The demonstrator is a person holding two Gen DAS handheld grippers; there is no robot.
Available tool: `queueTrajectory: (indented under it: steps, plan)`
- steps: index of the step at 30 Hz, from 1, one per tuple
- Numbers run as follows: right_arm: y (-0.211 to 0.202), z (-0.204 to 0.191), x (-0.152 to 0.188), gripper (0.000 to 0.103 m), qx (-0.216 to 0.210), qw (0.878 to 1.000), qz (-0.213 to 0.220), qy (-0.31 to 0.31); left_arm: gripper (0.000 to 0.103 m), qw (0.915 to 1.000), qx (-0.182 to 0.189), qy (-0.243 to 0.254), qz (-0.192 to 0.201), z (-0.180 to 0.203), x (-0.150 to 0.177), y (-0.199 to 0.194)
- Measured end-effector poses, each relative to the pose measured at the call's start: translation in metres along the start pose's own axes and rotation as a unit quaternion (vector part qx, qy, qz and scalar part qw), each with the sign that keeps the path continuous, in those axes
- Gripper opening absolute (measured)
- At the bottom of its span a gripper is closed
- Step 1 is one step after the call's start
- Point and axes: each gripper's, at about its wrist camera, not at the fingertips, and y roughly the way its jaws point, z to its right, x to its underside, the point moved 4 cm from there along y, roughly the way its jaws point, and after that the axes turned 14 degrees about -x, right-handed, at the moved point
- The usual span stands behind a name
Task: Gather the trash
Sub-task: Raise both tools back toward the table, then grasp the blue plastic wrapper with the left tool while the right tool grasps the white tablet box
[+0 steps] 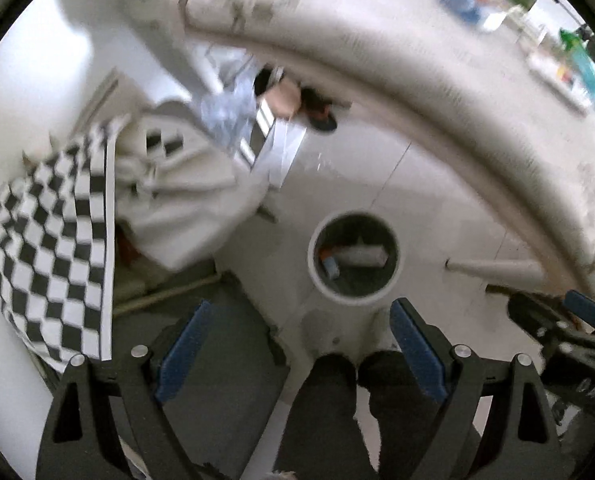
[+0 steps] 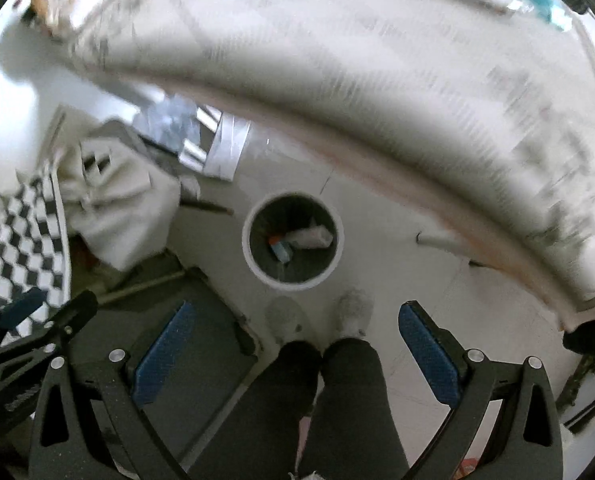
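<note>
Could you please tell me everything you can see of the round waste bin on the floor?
The waste bin is round, with a thick white rim and a dark inside, perhaps a liner. It stands upright and open-topped on the pale floor, beside the table edge and just ahead of the person's feet. Inside lie a whitish crumpled piece and a small blue and orange item. Nothing outside appears to touch it; motion blur hides finer detail.

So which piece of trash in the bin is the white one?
The larger piece, lying on its side across the middle of the round bin. The smaller piece beside it is blue with an orange end.
</note>
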Motion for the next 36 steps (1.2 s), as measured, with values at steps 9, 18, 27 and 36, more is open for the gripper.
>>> queueTrajectory:
  steps: [9, 18, 27, 36]
  plan:
    - [-0.066, 0.061, -0.163, 0.103, 0.095, 0.991, 0.002, -0.095, 0.091, 0.9983, -0.013, -0.011, 0.056, 0.06, -0.109, -0.041]
    - [0.0, 0.06, -0.267, 0.103, 0.21, 0.883, -0.178, -0.381, 0.091, 0.9978, -0.011, -0.058, -0.032, 0.131, -0.175, 0.001]
    - [0.035, 0.06, -0.298, 0.102, 0.14, 0.857, -0.264, -0.42, 0.093, 0.9935, -0.016, -0.082, -0.077, 0.137, -0.183, 0.025]
    - [-0.022, 0.104, -0.339, 0.089, 0.035, 0.978, -0.152, -0.142, 0.093, 0.993, -0.007, -0.091, -0.076, 0.141, -0.202, 0.006]
